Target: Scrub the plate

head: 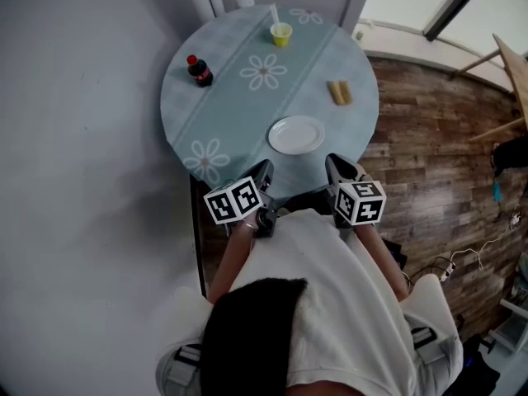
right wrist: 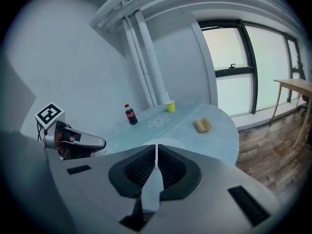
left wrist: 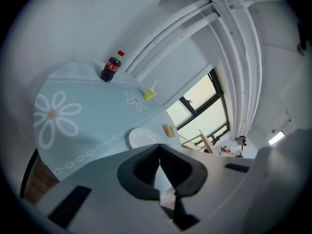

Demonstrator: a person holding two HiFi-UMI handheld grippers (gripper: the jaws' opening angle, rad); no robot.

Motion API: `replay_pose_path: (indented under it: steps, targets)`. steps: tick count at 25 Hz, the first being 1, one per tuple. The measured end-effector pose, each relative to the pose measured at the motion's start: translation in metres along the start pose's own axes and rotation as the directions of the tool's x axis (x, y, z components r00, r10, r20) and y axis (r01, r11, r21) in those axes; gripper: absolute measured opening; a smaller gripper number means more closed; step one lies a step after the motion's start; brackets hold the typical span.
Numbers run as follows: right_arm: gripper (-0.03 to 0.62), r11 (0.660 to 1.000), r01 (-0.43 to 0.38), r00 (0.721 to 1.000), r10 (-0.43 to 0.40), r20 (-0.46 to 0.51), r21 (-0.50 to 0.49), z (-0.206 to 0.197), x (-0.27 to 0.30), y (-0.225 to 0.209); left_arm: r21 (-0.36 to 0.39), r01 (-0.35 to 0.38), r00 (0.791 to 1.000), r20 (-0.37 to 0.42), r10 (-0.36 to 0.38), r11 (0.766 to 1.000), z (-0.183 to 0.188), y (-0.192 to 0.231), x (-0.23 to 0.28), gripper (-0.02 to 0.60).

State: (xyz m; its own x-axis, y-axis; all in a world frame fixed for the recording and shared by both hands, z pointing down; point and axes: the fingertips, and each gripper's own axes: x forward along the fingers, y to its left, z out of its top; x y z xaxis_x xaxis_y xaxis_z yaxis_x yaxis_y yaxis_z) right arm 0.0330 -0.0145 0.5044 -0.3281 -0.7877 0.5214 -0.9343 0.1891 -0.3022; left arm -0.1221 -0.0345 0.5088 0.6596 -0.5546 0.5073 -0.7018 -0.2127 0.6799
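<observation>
— On the round table (head: 206, 110), where is the plate?
— The white plate (head: 297, 134) lies flat on the blue flowered cloth, close to the edge nearest the person.
— And the tongs?
— Both are held at that near edge, just short of the plate. The left gripper (head: 266, 166) has its jaws pressed together with nothing between them. The right gripper (head: 332, 162) is likewise closed and empty.
— Anything else?
— A cola bottle (head: 199, 71), a yellow cup (head: 281, 33) and a tan sponge (head: 338, 92) sit farther back, well apart.
</observation>
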Motion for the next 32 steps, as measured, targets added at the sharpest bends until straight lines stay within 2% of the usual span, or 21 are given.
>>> replay_pose_path:
  steps: [6, 14, 18, 24, 32]
  targets:
    - [0.038, 0.999, -0.013, 1.000, 0.013, -0.016, 0.050, 0.008, 0.020, -0.018, 0.039, -0.005, 1.000, -0.011, 0.005, 0.999, 0.006, -0.006, 0.009, 0.009]
    - [0.038, 0.999, 0.024, 0.998, -0.023, -0.059, 0.023, 0.016, 0.040, -0.047, -0.011, -0.081, 0.997, -0.005, 0.081, 0.997, 0.011, 0.005, 0.018, 0.009]
    - [0.038, 1.000, 0.024, 0.997, -0.025, -0.077, -0.004, 0.020, 0.048, -0.058, 0.008, -0.097, 0.995, -0.022, 0.097, 0.995, 0.011, 0.003, 0.027, 0.009]
    - [0.038, 0.997, 0.037, 0.995, -0.043, -0.094, -0.061, 0.029, 0.060, -0.075, -0.089, -0.079, 0.996, -0.037, 0.076, 0.993, 0.006, -0.001, 0.046, 0.009]
    - [0.038, 0.997, 0.043, 0.994, -0.049, -0.101, -0.062, 0.038, 0.075, -0.093, -0.089, -0.114, 0.993, -0.039, 0.111, 0.989, 0.014, 0.002, 0.055, 0.009]
